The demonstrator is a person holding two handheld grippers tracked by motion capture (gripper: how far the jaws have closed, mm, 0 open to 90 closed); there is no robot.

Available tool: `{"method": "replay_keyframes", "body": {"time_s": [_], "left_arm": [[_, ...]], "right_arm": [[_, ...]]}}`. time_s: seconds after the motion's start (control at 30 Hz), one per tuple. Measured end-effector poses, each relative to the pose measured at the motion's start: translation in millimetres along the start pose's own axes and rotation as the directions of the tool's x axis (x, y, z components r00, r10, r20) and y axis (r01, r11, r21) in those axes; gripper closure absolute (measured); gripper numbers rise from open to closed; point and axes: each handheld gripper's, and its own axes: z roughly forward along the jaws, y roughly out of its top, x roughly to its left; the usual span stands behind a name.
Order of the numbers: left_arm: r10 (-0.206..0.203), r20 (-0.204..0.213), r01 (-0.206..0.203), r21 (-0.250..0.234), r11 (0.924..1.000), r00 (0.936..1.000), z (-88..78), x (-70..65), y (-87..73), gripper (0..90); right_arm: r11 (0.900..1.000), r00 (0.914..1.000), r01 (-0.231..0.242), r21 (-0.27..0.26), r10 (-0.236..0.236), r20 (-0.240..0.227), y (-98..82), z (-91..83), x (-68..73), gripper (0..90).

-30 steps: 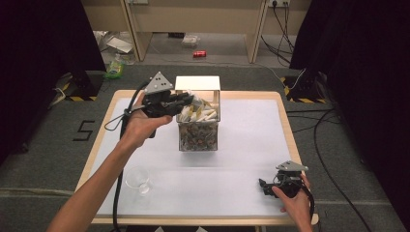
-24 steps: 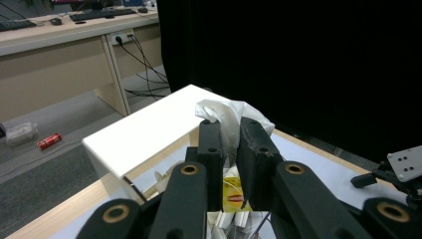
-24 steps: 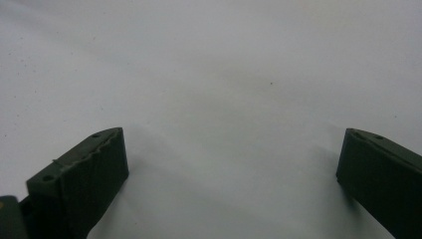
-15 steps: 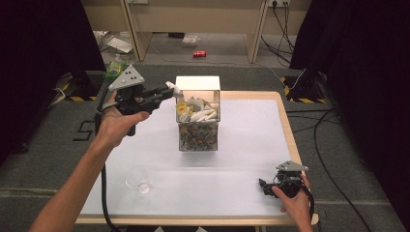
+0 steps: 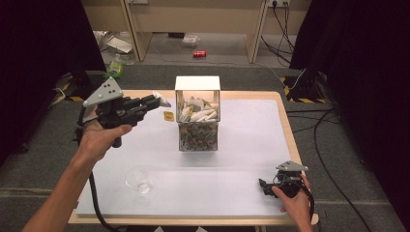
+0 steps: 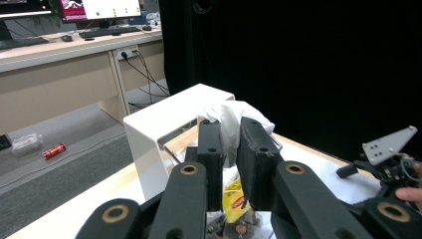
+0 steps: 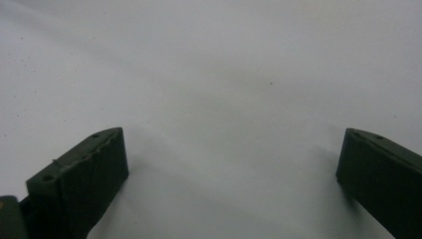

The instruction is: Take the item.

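My left gripper (image 5: 157,100) hangs in the air left of a clear box (image 5: 198,135), shut on a white tea bag (image 5: 162,98). A yellow tag (image 5: 168,116) dangles below it. In the left gripper view the white bag (image 6: 229,112) sticks up between the closed jaws of that gripper (image 6: 231,130), with the tag (image 6: 235,199) hanging underneath. The box holds several white packets, and its white lid (image 6: 169,114) stands open at the back. My right gripper (image 5: 265,185) rests on the table near the front right corner, open (image 7: 234,164), with nothing between its jaws.
A clear glass cup (image 5: 139,180) stands on the white table cover (image 5: 241,154) at the front left. The right gripper (image 6: 348,171) appears far off in the left gripper view. Beyond the table are desks, cables and a red can (image 5: 199,53) on the floor.
My left gripper has pulled leftwards away from over the box, carrying the white tea bag with its tag swinging free. The right gripper has stayed still.
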Motion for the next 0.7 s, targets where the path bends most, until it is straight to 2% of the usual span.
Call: {"method": "replay_keyframes", "body": {"time_s": [0.17, 0.57, 0.7], "left_arm": [[-0.011, 0.002, 0.011, -0.010, 0.9999, 0.9999, -16.3, -2.7, -18.6, 80.0], [-0.012, -0.009, 0.012, -0.008, 0.9999, 0.9999, -36.8, -9.4, -51.3, 80.0], [-0.027, -0.012, 0.027, -0.011, 0.9996, 0.9996, -44.6, -9.4, -61.9, 80.0]], "right_arm": [[1.000, 1.0000, 0.000, 0.000, 0.000, 0.000, 0.0, 0.0, 0.0, 0.4], [1.000, 1.0000, 0.000, -0.001, 0.000, 0.000, 0.0, 0.0, 0.0, 0.4], [1.000, 1.0000, 0.001, -0.001, -0.001, 0.001, -0.1, 0.1, 0.0, 0.4]]}}
